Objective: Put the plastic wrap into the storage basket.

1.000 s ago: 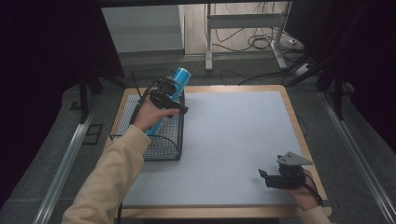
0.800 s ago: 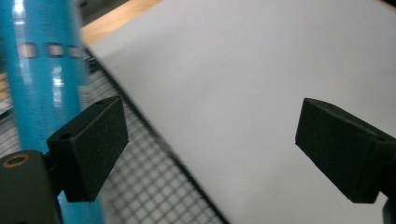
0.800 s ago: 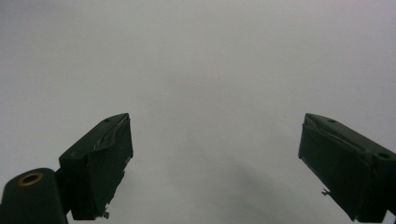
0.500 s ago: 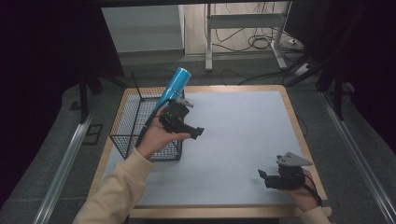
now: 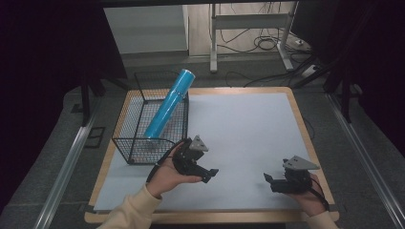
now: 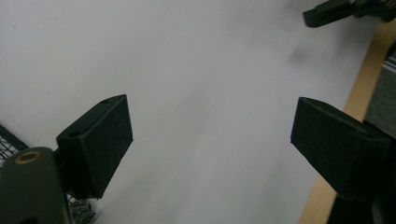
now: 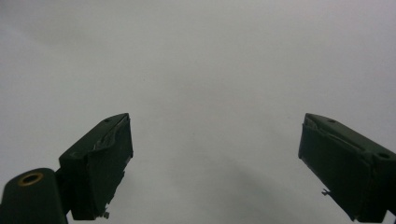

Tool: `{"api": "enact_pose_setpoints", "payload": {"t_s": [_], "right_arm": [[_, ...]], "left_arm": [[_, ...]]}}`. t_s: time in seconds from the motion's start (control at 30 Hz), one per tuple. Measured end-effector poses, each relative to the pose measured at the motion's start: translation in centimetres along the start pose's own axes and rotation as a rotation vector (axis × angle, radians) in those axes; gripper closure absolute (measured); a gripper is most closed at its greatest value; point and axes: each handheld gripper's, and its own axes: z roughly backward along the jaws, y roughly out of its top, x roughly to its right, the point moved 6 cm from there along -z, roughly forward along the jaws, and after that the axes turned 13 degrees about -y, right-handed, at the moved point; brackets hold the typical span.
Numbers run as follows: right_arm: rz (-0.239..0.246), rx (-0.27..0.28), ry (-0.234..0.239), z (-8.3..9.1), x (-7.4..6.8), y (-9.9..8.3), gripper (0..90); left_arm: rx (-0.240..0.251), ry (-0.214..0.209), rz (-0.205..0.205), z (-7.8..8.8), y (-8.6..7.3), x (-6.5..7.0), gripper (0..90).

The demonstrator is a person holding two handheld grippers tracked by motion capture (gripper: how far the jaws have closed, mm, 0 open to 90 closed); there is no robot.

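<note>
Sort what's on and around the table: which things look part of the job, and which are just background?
Job, apparently:
blue tube, leaning in the wire basket
left claw, open
right claw, open

Background:
metal stand
floor cables
white table cover

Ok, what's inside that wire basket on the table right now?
A blue tube stands tilted in the wire basket, its top poking out over the far right rim. Its lower end sits behind the mesh, so what it rests on is hard to tell.
</note>
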Motion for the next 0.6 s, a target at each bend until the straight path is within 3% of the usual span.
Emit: {"api": "enact_pose_setpoints", "payload": {"t_s": [0.23, 0.6], "right_arm": [[0.001, -0.001, -0.004, -0.1, 0.0, 0.0, 10.3], [0.005, 0.010, -0.011, 0.0, 0.1, 0.0, 10.3]], "left_arm": [[-0.030, -0.021, 0.023, -1.5, -2.7, 0.1, 14.2], [-0.025, -0.024, 0.030, -1.4, -3.0, -0.1, 14.1]]}}
